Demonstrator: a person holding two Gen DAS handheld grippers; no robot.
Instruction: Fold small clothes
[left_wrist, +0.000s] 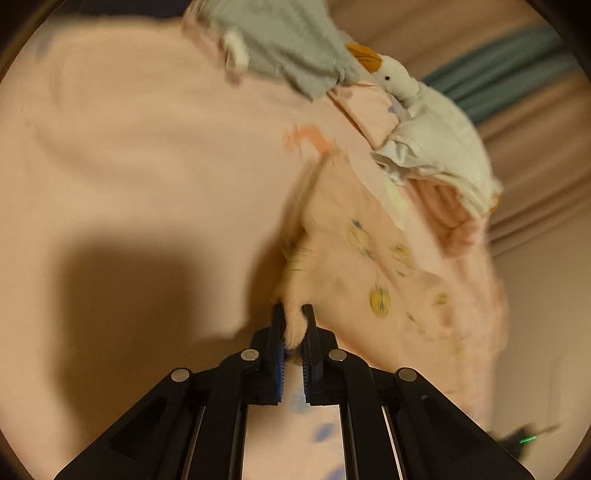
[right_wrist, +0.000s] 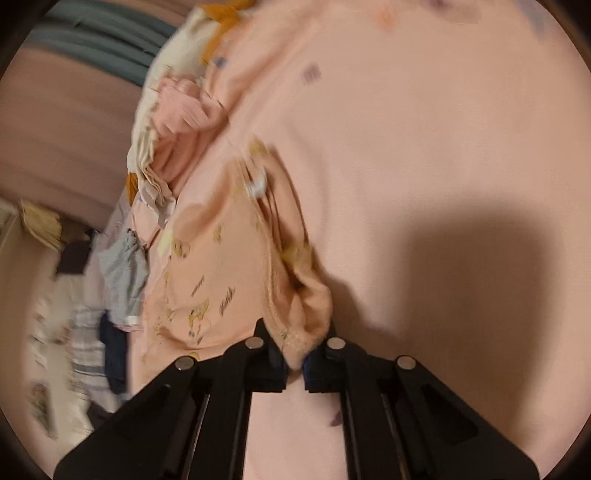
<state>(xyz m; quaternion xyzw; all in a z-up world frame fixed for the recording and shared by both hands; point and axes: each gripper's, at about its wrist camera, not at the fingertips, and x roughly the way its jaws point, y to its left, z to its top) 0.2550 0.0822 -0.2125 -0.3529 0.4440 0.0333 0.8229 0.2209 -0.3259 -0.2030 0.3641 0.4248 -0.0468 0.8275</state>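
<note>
The left gripper (left_wrist: 293, 314) is narrow, its jaws pinching a bunched edge of the pink garment (left_wrist: 388, 266). The right gripper (right_wrist: 295, 343) is likewise nearly closed, clamping another gathered fold of the same garment (right_wrist: 207, 266), which has small yellow prints. From each gripper the cloth spreads forward, toward the right in the left view and the left in the right view, over a pink sheet (left_wrist: 129, 140). Beyond it, a white goose toy (left_wrist: 424, 122) and a grey cloth (left_wrist: 288, 44) lie near the sheet's edge. More clothes (right_wrist: 122, 273) are piled at the left of the right view. The sheet beside the garment is broad and shadowed.
</note>
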